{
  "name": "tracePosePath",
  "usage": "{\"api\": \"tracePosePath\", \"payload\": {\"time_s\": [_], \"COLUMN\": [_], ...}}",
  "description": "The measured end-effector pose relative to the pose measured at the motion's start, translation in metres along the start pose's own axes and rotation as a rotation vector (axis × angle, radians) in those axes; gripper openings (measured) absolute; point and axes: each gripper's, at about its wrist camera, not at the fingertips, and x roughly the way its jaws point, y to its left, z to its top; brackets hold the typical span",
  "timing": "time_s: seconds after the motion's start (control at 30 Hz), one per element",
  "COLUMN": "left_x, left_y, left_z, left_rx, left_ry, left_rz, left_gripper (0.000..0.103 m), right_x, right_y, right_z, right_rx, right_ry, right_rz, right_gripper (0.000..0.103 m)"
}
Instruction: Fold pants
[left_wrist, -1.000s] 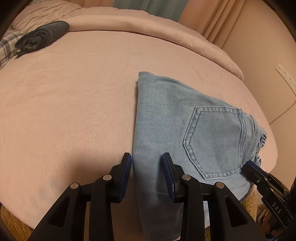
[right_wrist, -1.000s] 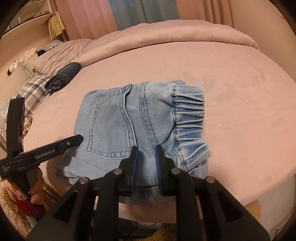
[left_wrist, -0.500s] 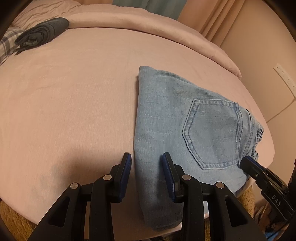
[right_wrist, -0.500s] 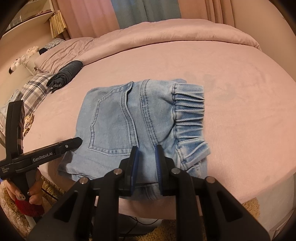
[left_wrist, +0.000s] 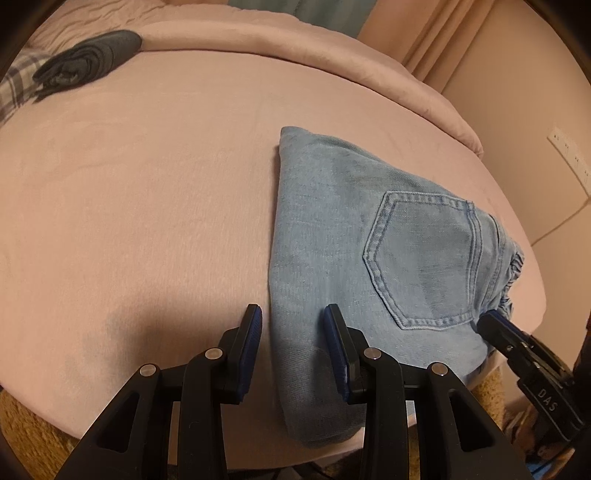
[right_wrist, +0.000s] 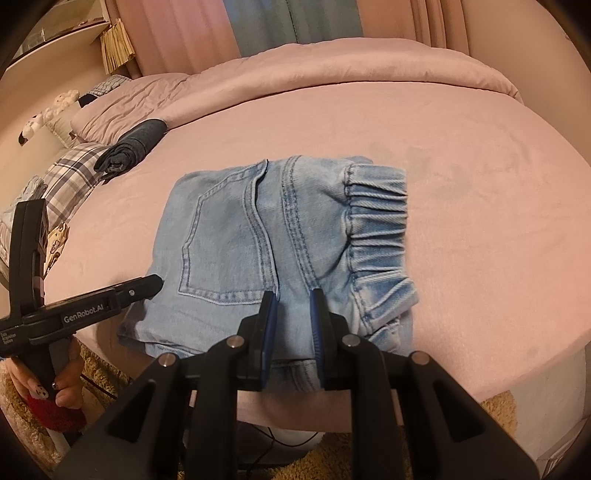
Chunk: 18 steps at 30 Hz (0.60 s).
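Folded jeans (right_wrist: 258, 251) at bed (left_wrist: 147, 184) edge, both grippers' fingers (left_wrist: 255, 325) spread, pinching nothing

Pink bed (right_wrist: 461, 155), pink curtains (right_wrist: 177, 33), warm light.

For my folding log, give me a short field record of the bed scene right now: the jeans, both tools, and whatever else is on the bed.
jeans: light blue, folded into a compact stack, back pocket up, at the bed's near edge
bed: pink cover
left tool: open, above the jeans' folded edge, holding nothing
right tool: narrow gap, above the jeans, holding nothing
dark bundle: folded clothing, far side near the pillows
fold status: looks done
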Motion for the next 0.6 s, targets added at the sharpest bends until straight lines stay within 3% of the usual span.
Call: {"api": "tracePosePath", "payload": {"time_s": [0.23, 0.43, 0.5, 0.6], "left_x": [-0.003, -0.008, -0.012, -0.020], "left_y": [0.005, 0.010, 0.012, 0.013], "left_z": [0.000, 0.006, 0.008, 0.013], "left_rx": [-0.018, -0.056, -0.062, -0.061], "left_ry": [0.014, 0.036, 0.049, 0.037], "left_rz": [-0.009, -0.043, -0.062, -0.053], "left_gripper": [0.036, 0.040, 0.042, 0.050], "right_x": [-0.003, -0.014, -0.023, -0.038], "right_y": [0.004, 0.009, 0.009, 0.004], "right_z": [-0.001, -0.001, 0.002, 0.005], "right_rx": [-0.018, -0.031, -0.031, -0.013], "right_ry": [-0.017, -0.044, -0.067, -0.116], "right_rz": [-0.007, 0.047, 0.038, 0.015], "right_gripper": [0.021, 0.047, 0.064, 0.069]}}
